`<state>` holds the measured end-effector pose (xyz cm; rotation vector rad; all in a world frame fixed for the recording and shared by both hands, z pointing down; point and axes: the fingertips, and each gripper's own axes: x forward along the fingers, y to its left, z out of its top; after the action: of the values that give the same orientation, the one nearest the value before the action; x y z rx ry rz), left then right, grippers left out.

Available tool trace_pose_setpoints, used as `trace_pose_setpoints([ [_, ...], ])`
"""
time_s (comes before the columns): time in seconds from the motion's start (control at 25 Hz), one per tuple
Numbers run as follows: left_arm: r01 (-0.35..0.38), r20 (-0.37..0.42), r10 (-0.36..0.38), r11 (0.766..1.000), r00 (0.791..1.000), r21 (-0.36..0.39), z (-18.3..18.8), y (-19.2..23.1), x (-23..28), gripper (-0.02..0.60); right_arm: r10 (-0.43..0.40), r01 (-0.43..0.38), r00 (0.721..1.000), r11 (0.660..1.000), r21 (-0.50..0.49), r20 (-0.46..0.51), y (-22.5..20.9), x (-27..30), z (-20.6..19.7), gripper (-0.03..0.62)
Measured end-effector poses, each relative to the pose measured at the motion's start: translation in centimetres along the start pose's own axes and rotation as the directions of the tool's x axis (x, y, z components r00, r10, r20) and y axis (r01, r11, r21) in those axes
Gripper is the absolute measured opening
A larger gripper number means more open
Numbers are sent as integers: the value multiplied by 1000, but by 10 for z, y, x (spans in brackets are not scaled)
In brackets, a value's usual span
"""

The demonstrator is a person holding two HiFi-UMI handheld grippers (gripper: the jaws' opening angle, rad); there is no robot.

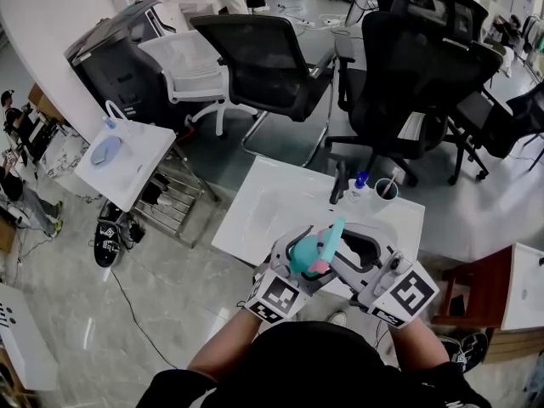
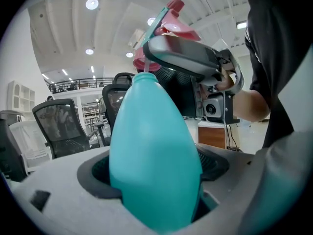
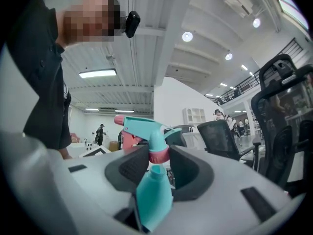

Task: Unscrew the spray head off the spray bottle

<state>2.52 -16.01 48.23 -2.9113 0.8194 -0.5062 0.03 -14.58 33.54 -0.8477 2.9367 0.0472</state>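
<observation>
A teal spray bottle [image 1: 304, 253] hangs in the air over the near edge of the white table [image 1: 272, 202]. My left gripper [image 1: 293, 266] is shut on its body, which fills the gap between the jaws in the left gripper view [image 2: 154, 160]. The teal and pink spray head [image 3: 146, 129] sits on the bottle's neck. My right gripper [image 3: 159, 163] is closed around the head's pink collar [image 3: 159, 155], with a dark pad against each side. From the left gripper view, that right gripper [image 2: 186, 53] crosses just below the spray head [image 2: 168, 21].
On the table's far side stand a dark bottle [image 1: 339, 183], a blue-capped bottle [image 1: 360, 183] and a cup [image 1: 386, 189]. Black office chairs [image 1: 263, 58] stand behind it. A small white side table [image 1: 127, 155] is at the left. A wooden unit [image 1: 476, 291] is at the right.
</observation>
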Motion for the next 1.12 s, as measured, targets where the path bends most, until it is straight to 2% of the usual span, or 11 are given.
trace_pose_setpoints([
  [0.44, -21, -83, 19, 999, 996, -24, -43, 4, 5, 459, -27, 26, 998, 999, 20, 53, -3, -8, 24, 140],
  [0.72, -41, -154, 35, 998, 987, -37, -81, 9, 11, 459, -58, 60, 993, 998, -14, 100, -6, -18, 48, 140],
  [0.92, -56, -184, 40, 995, 982, -82, -104, 12, 15, 459, -86, 92, 989, 995, -44, 118, -11, -23, 60, 140],
  [1.12, -92, -184, 68, 988, 981, -123, -109, 21, 12, 459, -125, 132, 986, 990, -58, 110, -21, -28, 59, 140],
])
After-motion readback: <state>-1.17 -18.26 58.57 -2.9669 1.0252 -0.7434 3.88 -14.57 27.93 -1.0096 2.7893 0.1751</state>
